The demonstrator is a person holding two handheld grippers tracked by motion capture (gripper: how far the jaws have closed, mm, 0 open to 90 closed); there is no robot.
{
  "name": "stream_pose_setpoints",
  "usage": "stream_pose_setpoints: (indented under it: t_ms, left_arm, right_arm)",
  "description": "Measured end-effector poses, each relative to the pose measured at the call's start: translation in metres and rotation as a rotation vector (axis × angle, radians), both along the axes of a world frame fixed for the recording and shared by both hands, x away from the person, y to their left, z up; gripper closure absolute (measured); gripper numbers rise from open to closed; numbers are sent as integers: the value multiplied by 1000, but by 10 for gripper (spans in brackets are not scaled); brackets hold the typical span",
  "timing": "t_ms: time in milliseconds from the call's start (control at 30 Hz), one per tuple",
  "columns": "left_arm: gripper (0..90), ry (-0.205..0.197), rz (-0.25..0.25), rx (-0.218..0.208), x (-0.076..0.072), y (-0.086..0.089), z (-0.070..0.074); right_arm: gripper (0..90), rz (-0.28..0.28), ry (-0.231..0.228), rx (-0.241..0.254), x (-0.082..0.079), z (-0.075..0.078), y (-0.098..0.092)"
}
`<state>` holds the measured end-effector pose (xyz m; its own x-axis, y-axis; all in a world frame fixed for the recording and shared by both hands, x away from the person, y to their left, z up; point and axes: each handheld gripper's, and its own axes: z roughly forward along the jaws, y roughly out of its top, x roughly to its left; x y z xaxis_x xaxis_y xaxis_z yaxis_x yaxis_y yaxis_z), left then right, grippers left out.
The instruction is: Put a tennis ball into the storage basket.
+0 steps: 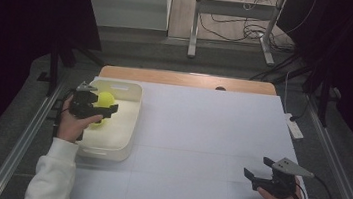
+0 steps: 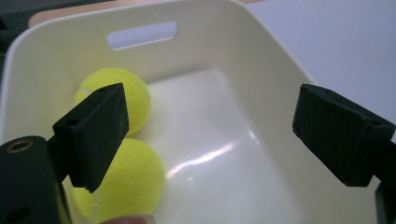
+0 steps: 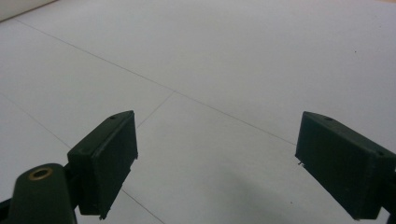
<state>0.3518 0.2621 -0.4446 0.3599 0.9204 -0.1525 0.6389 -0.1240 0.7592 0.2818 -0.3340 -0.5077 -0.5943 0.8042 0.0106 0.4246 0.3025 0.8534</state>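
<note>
Two yellow tennis balls, the far ball (image 2: 125, 95) and the near ball (image 2: 133, 179), lie touching each other in the cream tub (image 1: 126, 124) at the bench's (image 1: 201, 132) left edge. A sliver of yellow low in the left gripper view may be a third, though it is too cut off to tell. Nothing else shows on the bench, so the gathering looks finished or nearly so.

The left tongs (image 2: 210, 135) hang over the tub, spread wide and holding nothing, angled down toward the tub floor. The right tongs (image 1: 260, 173) rest near the bench's near right corner, wide apart and holding nothing, pointing across the white surface.
</note>
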Motion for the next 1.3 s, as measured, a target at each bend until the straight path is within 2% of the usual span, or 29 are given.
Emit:
stream_pose_setpoints:
  t_ms: [200, 300, 433, 667, 933, 1133, 1200, 1300]
  left_arm:
    - [118, -43, -54, -77, -15, -4, 12]
    - [118, -65, -80, -93, -26, -7, 19]
    - [118, -73, -102, -106, -35, -11, 20]
    - [115, -86, -115, -88, -46, -18, 17]
    - [116, -83, -131, -104, -62, -23, 6]
    - [120, -76, -124, -111, -72, -23, -3]
    - [122, -87, -114, -78, -79, -24, -7]
    - [121, -89, -125, -72, -86, -27, -14]
  right_arm:
    - [130, 0, -6, 1, -1, 1, 0]
    - [130, 3, -8, 3, -1, 2, 0]
    - [130, 3, -11, 1, -2, 2, 1]
    - [130, 2, -10, 0, -2, 2, 1]
    - [130, -9, -10, -3, -3, 2, 0]
    - [130, -8, -8, -1, -2, 2, 0]
    - [130, -7, -8, -4, -2, 2, 0]
    - [130, -5, -7, 0, -2, 1, 0]
